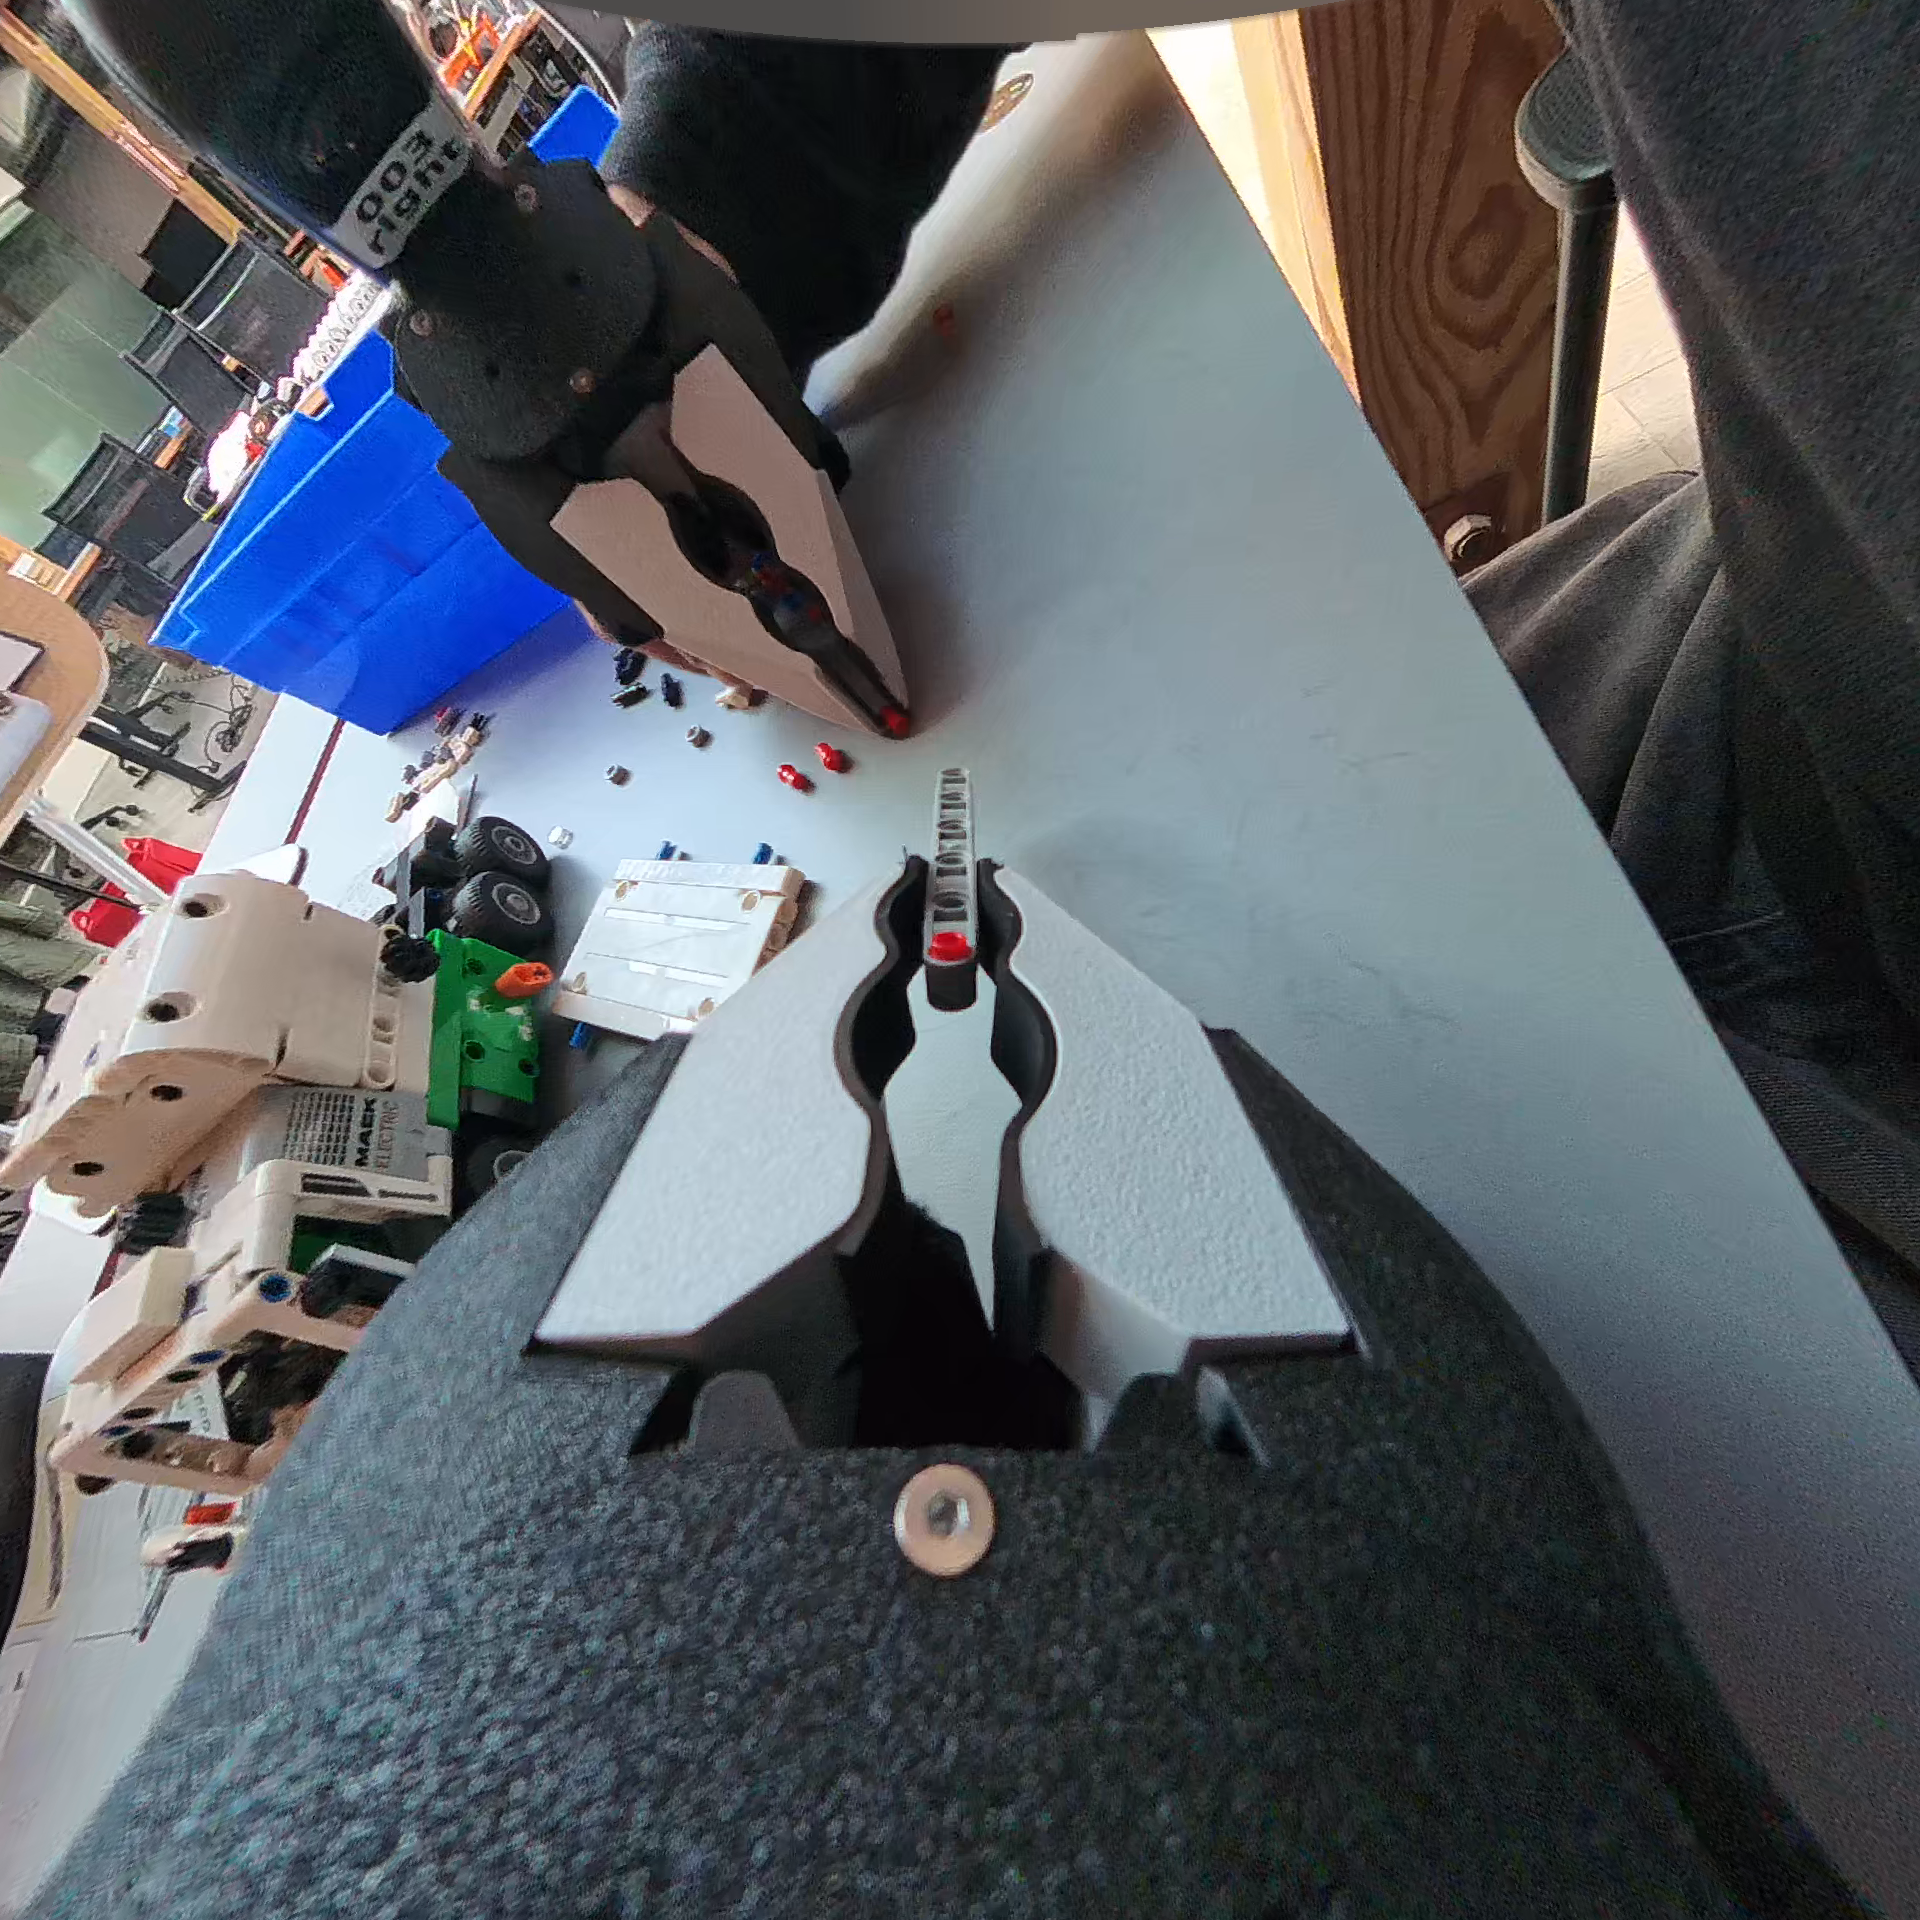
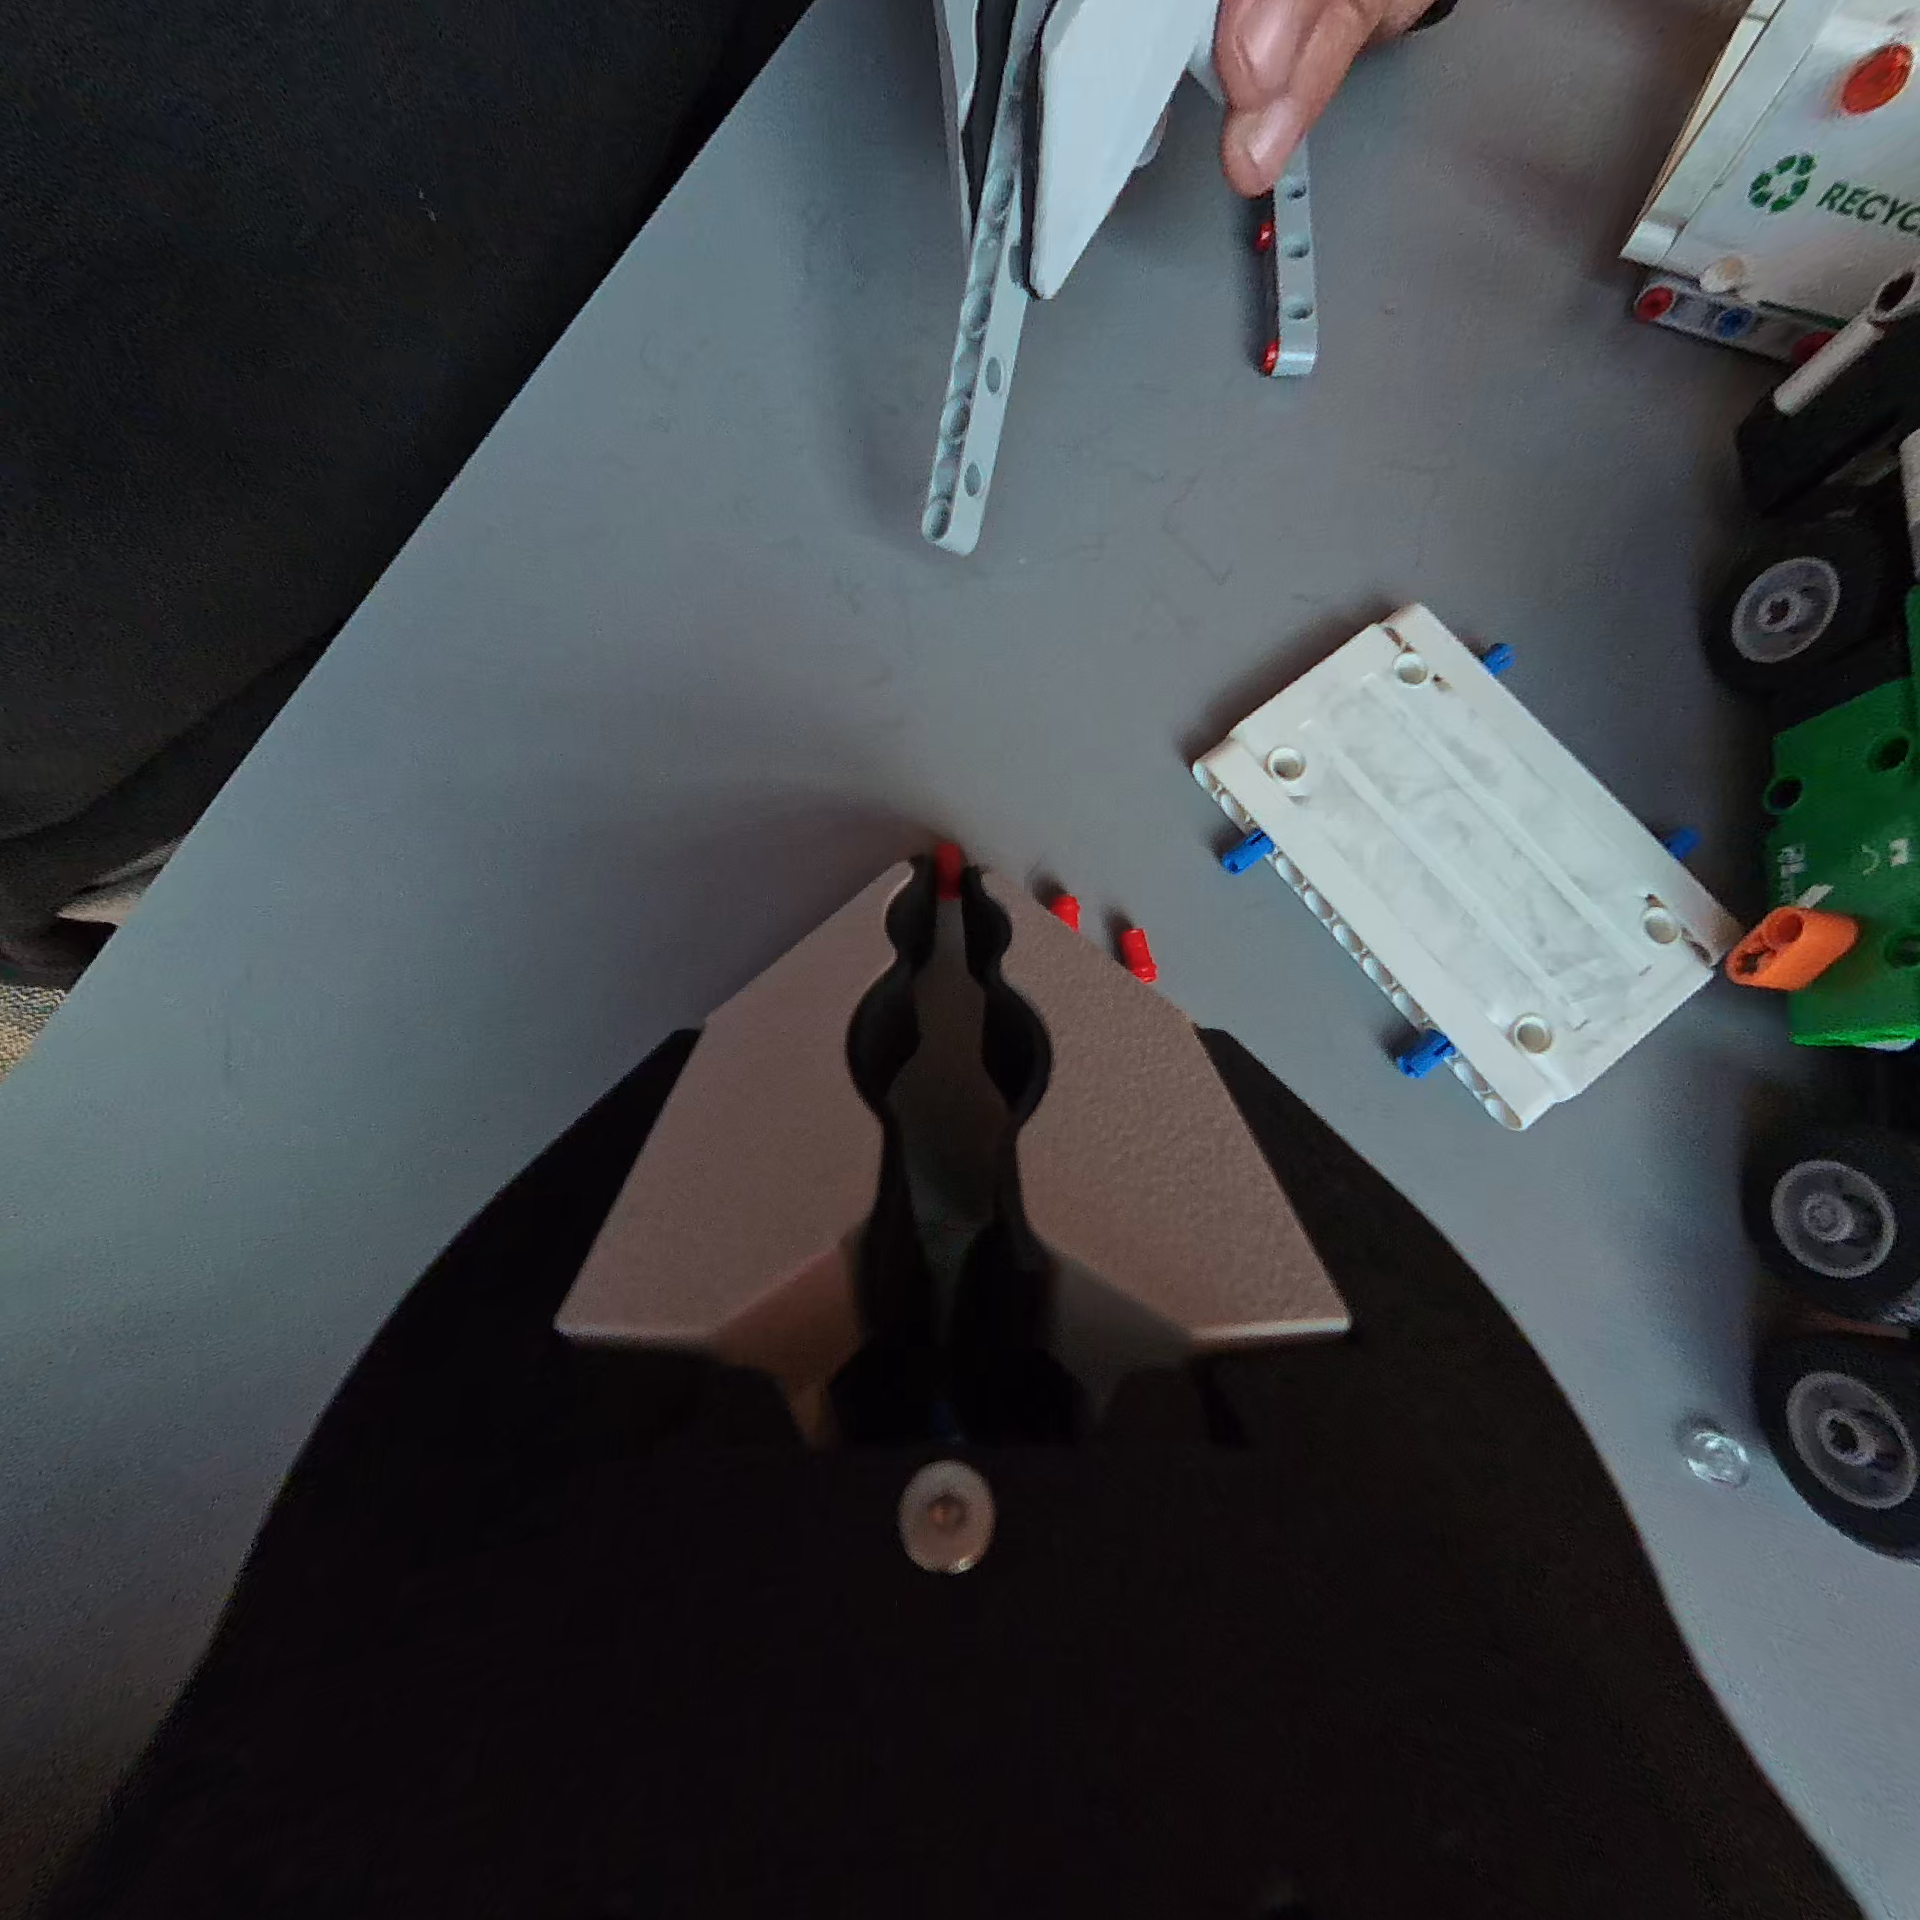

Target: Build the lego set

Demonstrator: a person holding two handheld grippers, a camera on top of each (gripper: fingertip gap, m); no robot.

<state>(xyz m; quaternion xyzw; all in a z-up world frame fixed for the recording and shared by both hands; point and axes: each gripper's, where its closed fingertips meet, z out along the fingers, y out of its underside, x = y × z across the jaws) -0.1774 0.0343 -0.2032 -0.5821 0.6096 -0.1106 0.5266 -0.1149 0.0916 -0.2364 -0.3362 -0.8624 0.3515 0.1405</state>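
My left gripper (image 1: 951,873) is shut on a long grey holed beam (image 1: 951,831) that carries a red pin (image 1: 948,945) near its held end. It is held above the grey table (image 1: 1195,727). In the right wrist view the beam (image 2: 971,416) hangs from the left gripper (image 2: 1023,275) at the top. My right gripper (image 2: 948,878) is shut on a red pin (image 2: 948,868) down at the table surface; the left wrist view shows the gripper (image 1: 888,717) too. Two loose red pins (image 2: 1064,910) (image 2: 1138,952) lie just right of it.
A second grey beam (image 2: 1294,281) with red pins lies under a person's finger (image 2: 1262,135). A white panel (image 2: 1455,862) with blue pins lies right of centre. The part-built truck (image 2: 1839,831), an orange connector (image 2: 1792,945) and a clear stud (image 2: 1712,1451) sit at the right. A blue bin (image 1: 343,582) stands at the back.
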